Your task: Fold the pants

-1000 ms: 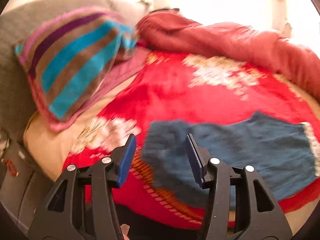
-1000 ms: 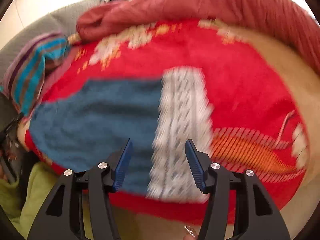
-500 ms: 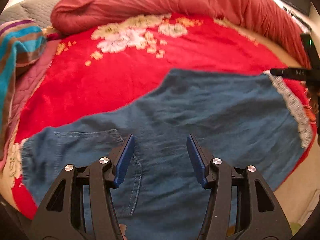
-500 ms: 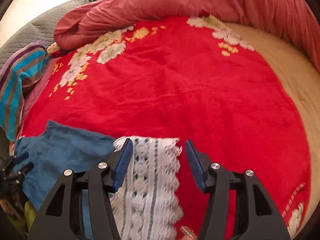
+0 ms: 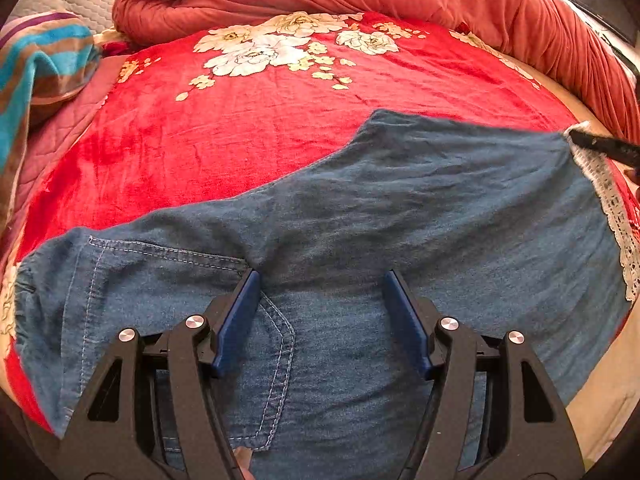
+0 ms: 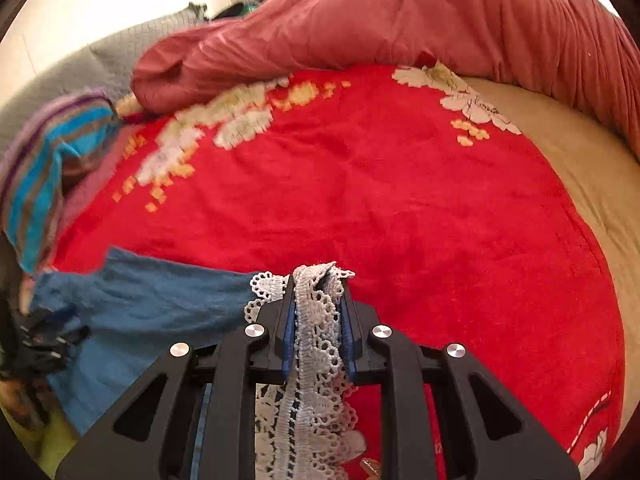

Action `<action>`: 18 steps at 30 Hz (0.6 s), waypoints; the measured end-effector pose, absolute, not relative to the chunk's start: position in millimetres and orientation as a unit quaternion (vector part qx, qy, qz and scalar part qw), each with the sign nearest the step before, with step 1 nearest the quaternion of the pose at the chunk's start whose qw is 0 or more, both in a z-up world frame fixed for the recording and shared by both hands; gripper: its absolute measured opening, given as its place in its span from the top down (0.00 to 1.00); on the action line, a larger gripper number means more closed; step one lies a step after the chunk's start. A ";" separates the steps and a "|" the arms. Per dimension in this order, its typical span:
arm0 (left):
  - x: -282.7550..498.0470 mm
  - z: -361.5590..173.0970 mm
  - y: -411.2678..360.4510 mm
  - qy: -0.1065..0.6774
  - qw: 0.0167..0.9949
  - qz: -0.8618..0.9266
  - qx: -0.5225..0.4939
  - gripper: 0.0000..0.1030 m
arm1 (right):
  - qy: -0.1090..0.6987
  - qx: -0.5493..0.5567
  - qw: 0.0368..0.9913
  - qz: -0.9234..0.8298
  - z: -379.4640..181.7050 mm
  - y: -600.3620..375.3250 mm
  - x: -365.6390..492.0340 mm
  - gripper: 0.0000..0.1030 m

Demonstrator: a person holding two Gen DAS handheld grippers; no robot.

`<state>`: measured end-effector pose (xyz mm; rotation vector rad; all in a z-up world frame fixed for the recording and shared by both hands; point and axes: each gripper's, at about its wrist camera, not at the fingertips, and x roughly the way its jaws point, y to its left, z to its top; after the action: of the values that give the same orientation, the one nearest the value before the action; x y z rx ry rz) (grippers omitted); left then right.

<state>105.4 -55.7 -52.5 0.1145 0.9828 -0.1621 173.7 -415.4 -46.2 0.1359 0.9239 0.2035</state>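
We see a bed [image 5: 592, 408] under a red floral blanket [image 5: 240, 140], with a rolled red duvet [image 6: 400, 20] along its far edge. The blue denim pants [image 5: 400, 220] lie spread flat on the blanket. The left hand-held gripper [image 5: 320, 316], jaws having just been opening, stands released over the denim. The right hand-held gripper [image 6: 318, 320], jaws just closed, is clenched on the white lace hem [image 6: 316, 308].

The left gripper [image 5: 322, 320] points downward, its fingers [image 5: 236, 320] just opened wider and gripping nothing. The right gripper [image 6: 318, 320] has just closed its fingers [image 6: 288, 332] on lace.
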 end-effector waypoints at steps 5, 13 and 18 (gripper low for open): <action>104.7 -53.6 -56.0 0.468 0.879 -0.078 0.055 0.43 | 0.443 0.055 0.892 0.069 -57.3 -416.6 170.3 0.70; 88.1 -31.9 -61.4 0.438 0.894 -0.073 0.058 0.26 | 0.381 0.006 0.922 0.070 -5.1 -411.1 106.8 0.45; 71.5 -24.1 -72.2 0.431 0.896 -0.087 0.063 0.26 | 0.380 -0.008 0.917 0.121 -4.2 -375.9 62.0 0.45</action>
<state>71.5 -72.2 -24.1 0.1314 0.8932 -0.1799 62.0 -375.9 -4.2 -0.0169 0.7813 0.2494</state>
